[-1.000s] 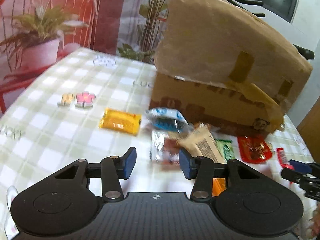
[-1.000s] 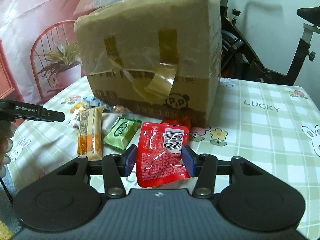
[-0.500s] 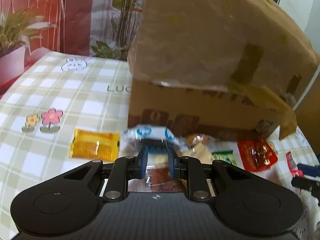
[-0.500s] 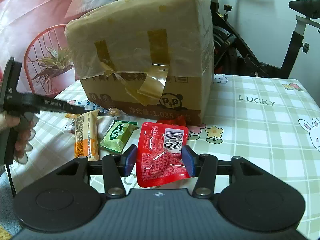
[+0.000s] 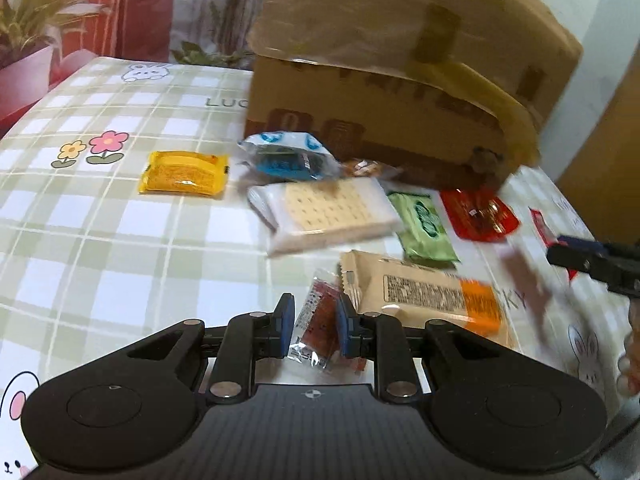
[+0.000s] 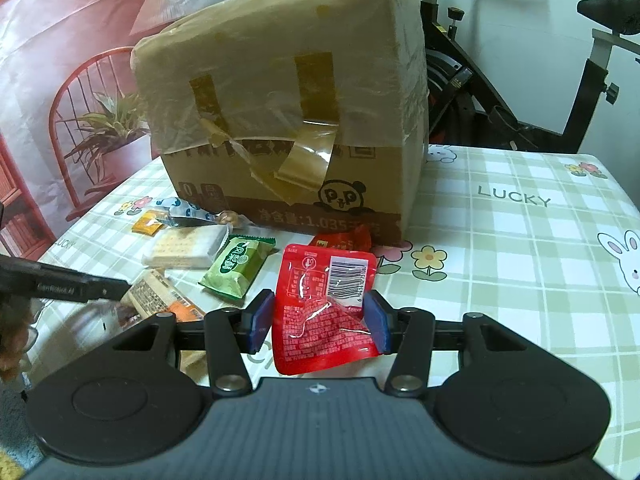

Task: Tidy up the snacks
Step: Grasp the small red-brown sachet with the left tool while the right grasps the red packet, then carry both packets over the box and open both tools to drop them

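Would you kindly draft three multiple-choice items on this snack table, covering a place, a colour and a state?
1. Where does the green packet lie?
A. on top of the box
B. on the table between the cracker pack and the red pouch
C. in the left gripper

2. What colour is the pouch in the right gripper?
A. red
B. blue
C. yellow

3. What is the left gripper doing?
A. open, empty
B. shut on a small clear sachet
C. shut on the yellow packet

Answers: 1 B, it lies flat beside the cracker pack; 2 A, red foil with a barcode; 3 B, the sachet sits pinched between its pads.
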Demonstrator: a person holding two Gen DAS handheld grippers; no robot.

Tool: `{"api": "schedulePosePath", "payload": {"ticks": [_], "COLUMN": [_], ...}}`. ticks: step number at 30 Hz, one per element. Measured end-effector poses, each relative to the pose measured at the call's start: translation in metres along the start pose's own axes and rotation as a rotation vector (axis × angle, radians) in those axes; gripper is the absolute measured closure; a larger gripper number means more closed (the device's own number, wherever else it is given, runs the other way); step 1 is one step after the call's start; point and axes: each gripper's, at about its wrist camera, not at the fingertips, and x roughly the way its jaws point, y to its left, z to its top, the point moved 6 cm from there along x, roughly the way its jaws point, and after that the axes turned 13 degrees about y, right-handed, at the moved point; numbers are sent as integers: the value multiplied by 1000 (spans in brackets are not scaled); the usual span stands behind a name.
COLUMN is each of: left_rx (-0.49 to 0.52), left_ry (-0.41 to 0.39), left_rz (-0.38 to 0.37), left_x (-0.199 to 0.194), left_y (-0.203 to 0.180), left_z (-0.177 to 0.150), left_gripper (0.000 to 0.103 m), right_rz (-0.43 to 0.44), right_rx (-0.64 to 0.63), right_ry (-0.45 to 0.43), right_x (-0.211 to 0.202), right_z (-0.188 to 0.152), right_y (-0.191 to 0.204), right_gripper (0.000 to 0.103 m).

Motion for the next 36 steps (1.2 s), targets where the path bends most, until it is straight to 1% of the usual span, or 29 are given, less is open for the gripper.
{"api": "schedulePosePath", "payload": {"ticks": [2, 4, 6, 7, 9, 12, 13, 15, 17, 21, 22, 24, 25, 28, 30, 32, 34, 36], "left_rx": [42, 85, 125, 143, 186, 233, 241, 216, 216, 194, 187, 180, 168, 140, 141, 122, 93, 89], "left_ry": [-10, -16, -14, -11, 0, 13, 3, -5, -8, -13, -15, -18, -12, -22, -53, -102, -152, -204], "left_rz": [5, 3, -16, -18, 13, 108, 130, 133, 146, 159, 157, 146, 127, 65, 69, 75, 62, 57], "left_x": [-3, -5, -5, -5, -3, 5, 6, 8, 7, 9, 9, 9, 8, 3, -6, -19, -34, -50], "left_y": [-6, -14, -20, -22, -27, -28, -28, -23, -20, -19, -20, -23, -24, -25, -25, -24, -23, -25], "left_z": [-2, -4, -6, -8, -11, -13, -14, -12, -11, -7, -6, -3, -2, 0, 3, 9, 18, 27], "left_gripper": [72, 59, 50, 47, 46, 45, 44, 44, 42, 42, 46, 60, 63, 63, 63, 63, 63, 63], "right_rz": [-1, -3, -6, -6, -4, -4, -5, -4, -4, -5, -5, -4, -4, -6, -10, -11, -12, -10], "right_rx": [0, 3, 5, 6, 6, 7, 7, 6, 5, 7, 6, 3, 2, -2, -5, -5, -8, -13], "right_ry": [-1, -4, -7, -9, -11, -11, -10, -10, -9, -5, -5, -6, -8, -21, -31, -46, -68, -99], "right_x": [-1, -2, -4, -4, -6, -6, -6, -7, -7, -7, -6, -7, -8, -12, -16, -20, -26, -33], "right_z": [-1, -1, -1, -1, -1, -1, -1, -1, -1, -1, 0, 0, 0, 1, 3, 6, 10, 16], "right_y": [0, 0, -1, -1, -1, -1, -1, -1, -1, -1, -1, 0, 1, 2, 1, 1, 1, 4], "right_gripper": [52, 52, 52, 52, 52, 52, 52, 52, 52, 52, 52, 52, 52, 52, 52, 52, 52, 52]}}
